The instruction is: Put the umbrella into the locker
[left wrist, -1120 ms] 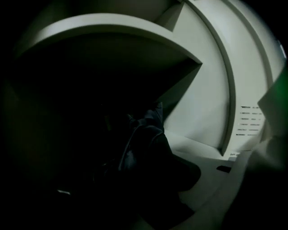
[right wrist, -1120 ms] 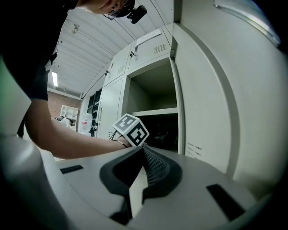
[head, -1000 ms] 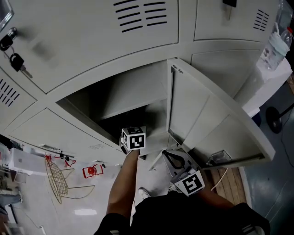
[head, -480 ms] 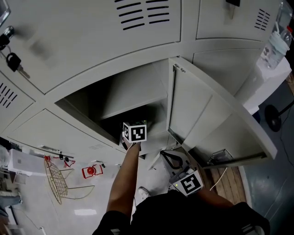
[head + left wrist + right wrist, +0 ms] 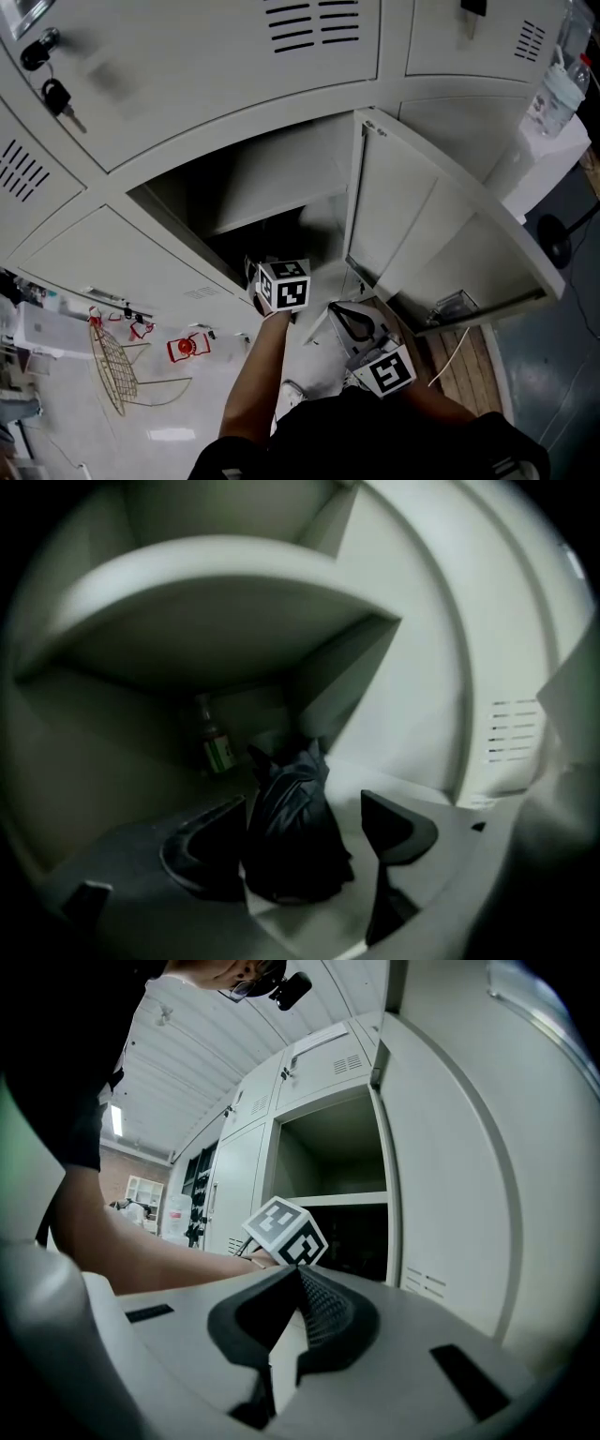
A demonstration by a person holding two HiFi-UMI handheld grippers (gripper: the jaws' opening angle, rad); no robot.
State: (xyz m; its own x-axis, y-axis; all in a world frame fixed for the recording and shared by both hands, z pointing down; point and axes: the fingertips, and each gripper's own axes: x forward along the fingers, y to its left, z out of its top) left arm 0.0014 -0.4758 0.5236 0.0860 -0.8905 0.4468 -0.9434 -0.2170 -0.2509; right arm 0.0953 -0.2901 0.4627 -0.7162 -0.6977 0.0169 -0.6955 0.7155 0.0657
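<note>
The black folded umbrella lies on the floor of the open locker compartment. My left gripper reaches into that compartment, and its jaws are opening around the umbrella. The umbrella rests against the left jaw, and a gap shows on the right side. In the head view only this gripper's marker cube shows at the locker mouth. My right gripper is shut and empty, held level outside the locker below the open door; the head view shows this right gripper beside the left arm.
A small bottle with a green label stands at the back of the compartment under a shelf. Keys hang from the upper left locker. On the floor at left lie a wire basket and a red object.
The left gripper's marker cube has drawn back a little from the locker mouth toward me. The right gripper has stayed where it was.
</note>
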